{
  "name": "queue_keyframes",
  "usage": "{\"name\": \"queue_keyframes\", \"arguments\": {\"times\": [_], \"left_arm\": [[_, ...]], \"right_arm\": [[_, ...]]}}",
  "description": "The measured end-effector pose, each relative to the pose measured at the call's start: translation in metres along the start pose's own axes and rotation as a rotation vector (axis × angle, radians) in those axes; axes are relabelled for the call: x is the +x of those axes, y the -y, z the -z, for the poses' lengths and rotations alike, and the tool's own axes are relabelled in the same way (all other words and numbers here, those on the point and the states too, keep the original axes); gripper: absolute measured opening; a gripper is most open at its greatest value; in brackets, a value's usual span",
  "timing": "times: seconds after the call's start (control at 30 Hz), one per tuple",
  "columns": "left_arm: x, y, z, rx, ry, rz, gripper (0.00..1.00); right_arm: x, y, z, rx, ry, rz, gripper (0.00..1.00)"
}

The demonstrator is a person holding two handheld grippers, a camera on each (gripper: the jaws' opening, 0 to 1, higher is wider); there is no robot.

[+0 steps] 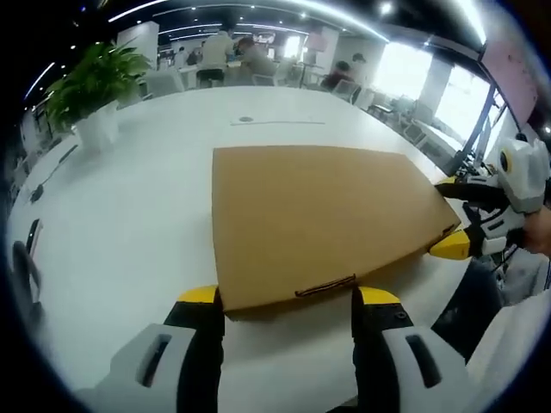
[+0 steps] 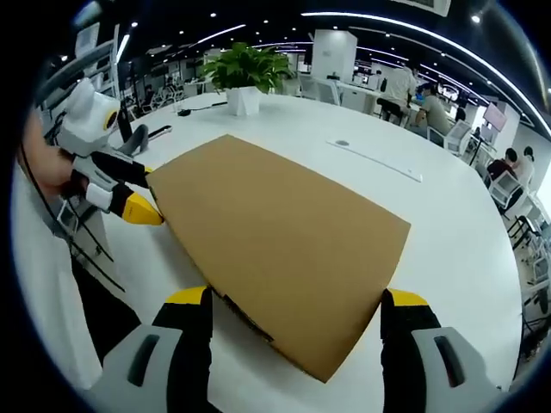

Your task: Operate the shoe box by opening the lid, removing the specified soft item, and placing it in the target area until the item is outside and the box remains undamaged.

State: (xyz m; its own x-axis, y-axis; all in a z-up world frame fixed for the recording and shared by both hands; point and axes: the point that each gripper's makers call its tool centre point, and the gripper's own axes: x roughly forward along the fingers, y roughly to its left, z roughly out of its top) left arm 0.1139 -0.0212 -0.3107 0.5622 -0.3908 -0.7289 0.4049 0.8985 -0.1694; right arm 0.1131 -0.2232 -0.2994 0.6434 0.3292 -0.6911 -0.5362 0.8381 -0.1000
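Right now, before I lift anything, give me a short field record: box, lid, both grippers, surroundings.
box: flat brown cardboard shoe box on round white table
lid: closed
left hand-held gripper: open, jaws straddling the box's near edge
right hand-held gripper: open, at another edge of the box
soft item: not visible
surroundings: potted green plant at table's far side

A large white round-edged table (image 1: pixel 129 215) carries a flat brown cardboard shoe box (image 1: pixel 318 219) with its lid closed. Farther back stand a leafy green plant in a white pot (image 2: pixel 244 77) and a thin white strip (image 2: pixel 379 161).
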Motion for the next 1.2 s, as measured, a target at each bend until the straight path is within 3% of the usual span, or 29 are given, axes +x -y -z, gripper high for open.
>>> {"name": "queue_keyframes", "arguments": {"times": [0.13,0.37,0.77,1.2], "left_arm": [[-0.005,0.003,0.009,0.006,-0.019,-0.05,0.59],[-0.005,0.005,0.011,0.0,-0.031,-0.09,0.6],[-0.008,0.006,0.017,-0.017,-0.086,-0.091,0.59],[-0.009,0.007,0.02,0.009,-0.062,-0.076,0.57]], "right_arm": [[-0.005,0.004,0.002,-0.035,0.003,-0.076,0.77],[-0.007,0.004,0.001,-0.02,-0.002,-0.121,0.75],[-0.013,0.0,0.005,-0.013,-0.012,-0.115,0.75],[-0.017,-0.002,0.009,-0.001,-0.026,-0.11,0.74]]}}
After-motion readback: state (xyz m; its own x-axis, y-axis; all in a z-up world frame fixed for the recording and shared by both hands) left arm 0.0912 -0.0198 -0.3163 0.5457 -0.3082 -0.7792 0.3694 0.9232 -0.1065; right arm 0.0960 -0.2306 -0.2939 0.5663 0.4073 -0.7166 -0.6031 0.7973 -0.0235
